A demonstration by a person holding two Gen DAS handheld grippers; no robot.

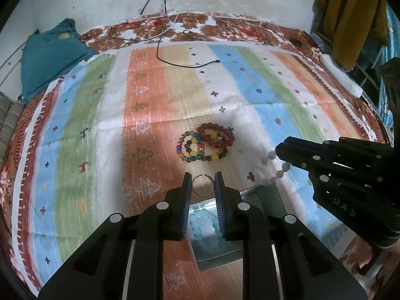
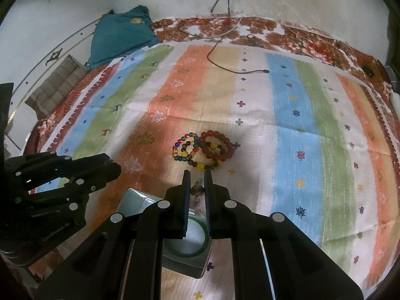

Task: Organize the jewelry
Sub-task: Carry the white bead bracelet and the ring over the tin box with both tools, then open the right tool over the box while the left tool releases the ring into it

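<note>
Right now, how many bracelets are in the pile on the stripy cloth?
3: a red bracelet on the right, a rainbow bracelet on the left, a dark bracelet with yellow beads nearest the camera. They overlap, so another may hide.

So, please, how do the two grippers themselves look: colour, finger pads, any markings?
Both are matte black plastic with round silver screw heads. The left gripper has two long fingers lined with ribbed blue pads; the right gripper is built the same. White letters "DAS" mark the right gripper's side.
</note>
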